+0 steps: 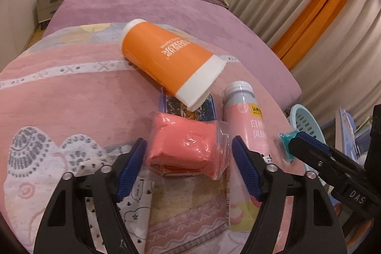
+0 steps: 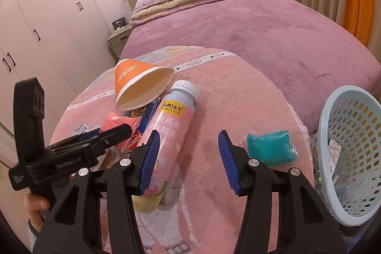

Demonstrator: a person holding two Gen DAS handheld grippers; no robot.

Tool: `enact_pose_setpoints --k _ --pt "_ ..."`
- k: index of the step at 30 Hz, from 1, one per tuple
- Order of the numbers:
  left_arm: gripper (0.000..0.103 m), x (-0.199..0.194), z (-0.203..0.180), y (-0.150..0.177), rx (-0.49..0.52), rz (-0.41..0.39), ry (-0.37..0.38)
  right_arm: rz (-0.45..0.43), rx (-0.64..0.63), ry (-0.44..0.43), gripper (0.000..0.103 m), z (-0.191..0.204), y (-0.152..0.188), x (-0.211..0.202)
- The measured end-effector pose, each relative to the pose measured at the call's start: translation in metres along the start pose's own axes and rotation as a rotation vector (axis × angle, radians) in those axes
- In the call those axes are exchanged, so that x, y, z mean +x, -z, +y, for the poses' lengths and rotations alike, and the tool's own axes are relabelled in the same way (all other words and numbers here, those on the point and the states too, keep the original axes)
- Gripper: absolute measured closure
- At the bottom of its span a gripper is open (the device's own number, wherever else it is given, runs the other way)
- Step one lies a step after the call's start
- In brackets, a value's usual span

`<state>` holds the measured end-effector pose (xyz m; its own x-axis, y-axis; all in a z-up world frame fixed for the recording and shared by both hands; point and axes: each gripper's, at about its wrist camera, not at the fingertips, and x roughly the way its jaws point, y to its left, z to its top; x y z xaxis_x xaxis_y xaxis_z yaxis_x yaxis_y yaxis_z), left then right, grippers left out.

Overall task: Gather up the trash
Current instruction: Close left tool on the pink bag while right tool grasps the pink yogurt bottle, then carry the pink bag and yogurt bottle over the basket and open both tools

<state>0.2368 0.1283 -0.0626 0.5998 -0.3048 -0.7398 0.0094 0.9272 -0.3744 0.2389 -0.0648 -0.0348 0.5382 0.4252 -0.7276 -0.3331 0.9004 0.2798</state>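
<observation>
Trash lies on a pink blanket (image 2: 238, 92) at the bed's foot: a coral packet (image 1: 183, 142), teal packet (image 2: 270, 146), pink bottle (image 2: 171, 132) and orange cup (image 2: 140, 85). The left gripper (image 1: 188, 156) straddles the coral packet, jaws apart, not pressing. The right gripper (image 2: 188, 158) stands open over bare blanket between bottle and teal packet. A blue basket (image 2: 352, 135) sits right.

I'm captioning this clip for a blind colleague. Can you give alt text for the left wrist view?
The left gripper straddles a coral packet in clear wrap on a pink blanket, jaws open. Beyond lie a tipped orange paper cup and a pink yogurt bottle; at right, the right gripper touches a teal packet.
</observation>
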Motion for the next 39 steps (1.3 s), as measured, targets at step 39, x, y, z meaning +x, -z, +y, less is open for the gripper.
enact_pose_setpoints --k 39 --pt "0.06 -0.057 0.001 0.016 -0.053 -0.153 0.028 0.119 0.092 -0.071 0.057 -0.01 0.025 0.017"
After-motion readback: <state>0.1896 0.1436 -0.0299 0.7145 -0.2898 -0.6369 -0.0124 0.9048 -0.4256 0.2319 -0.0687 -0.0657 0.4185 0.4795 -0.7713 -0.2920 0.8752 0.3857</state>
